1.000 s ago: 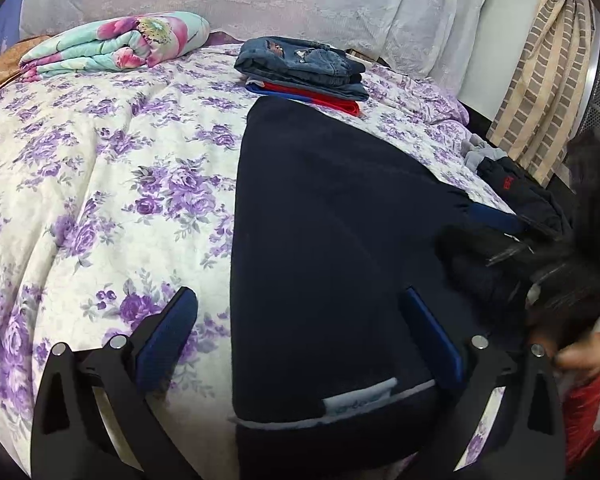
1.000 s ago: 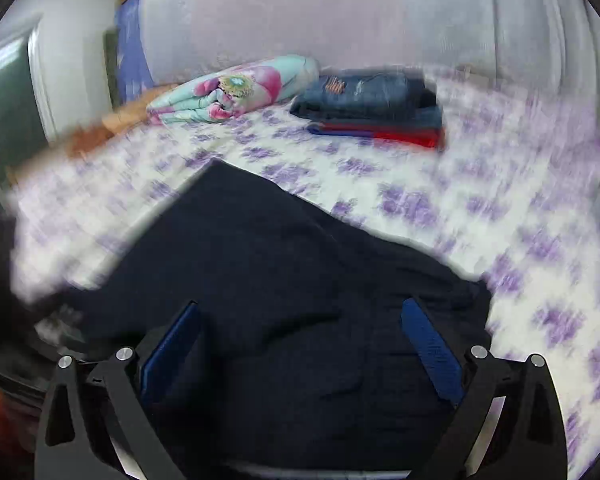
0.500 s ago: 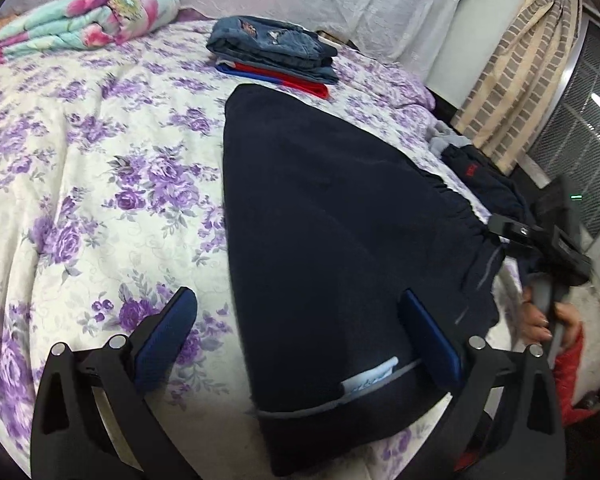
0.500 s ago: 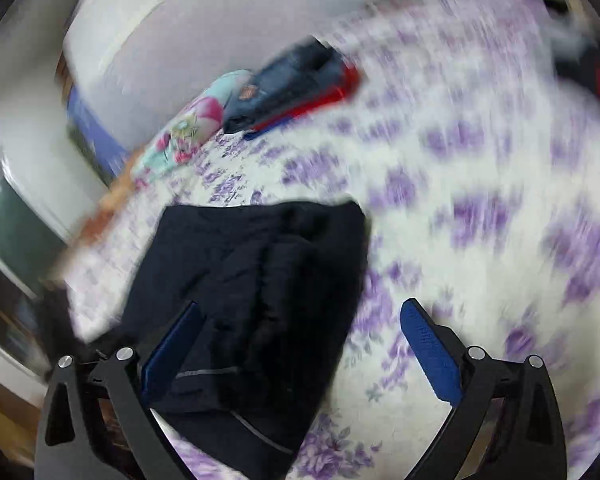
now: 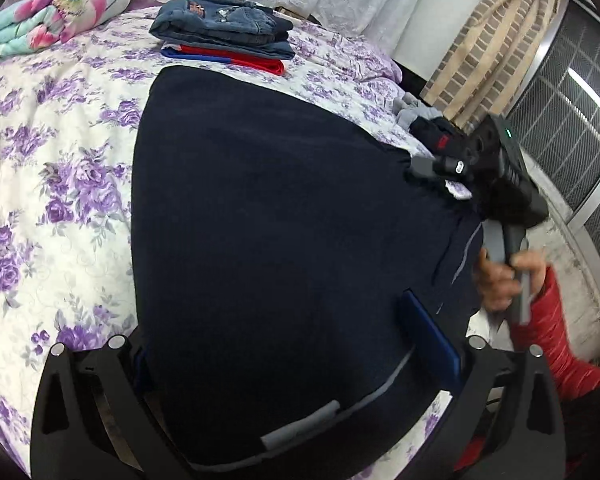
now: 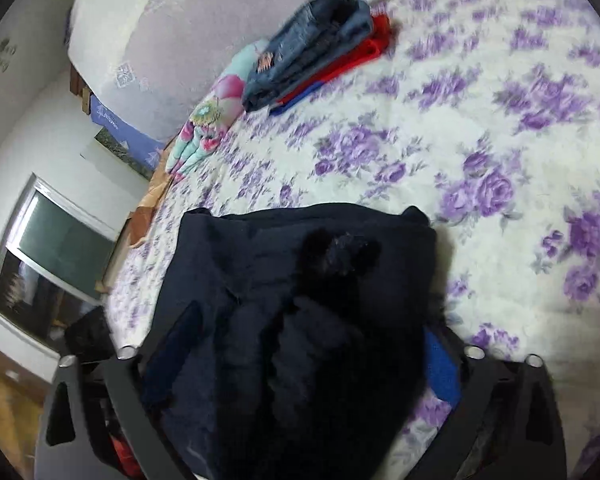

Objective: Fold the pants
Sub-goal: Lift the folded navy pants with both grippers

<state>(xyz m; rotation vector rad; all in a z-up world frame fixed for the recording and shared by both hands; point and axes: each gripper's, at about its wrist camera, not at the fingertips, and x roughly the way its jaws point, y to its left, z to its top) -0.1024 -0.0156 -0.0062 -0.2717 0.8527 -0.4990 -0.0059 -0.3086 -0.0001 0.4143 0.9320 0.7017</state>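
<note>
Navy pants [image 5: 260, 220] lie on the floral bed [image 5: 52, 184] as the left gripper [image 5: 296, 364] straddles them agape, the right gripper [image 6: 296, 356] closing around the waistband, pre-fold.

Left wrist view: set low and close over the dark pants [image 5: 268, 240], aimed down along the bed [image 5: 52, 160] toward the far curtain [image 5: 484, 40]; right wrist view: close over the pants [image 6: 300, 300] too, rolled, tilted down toward the folded clothes stack [image 6: 316, 52]; shared by both: pants, floral bedspread, stack [image 5: 224, 32], rolled quilt [image 5: 56, 12].
</note>
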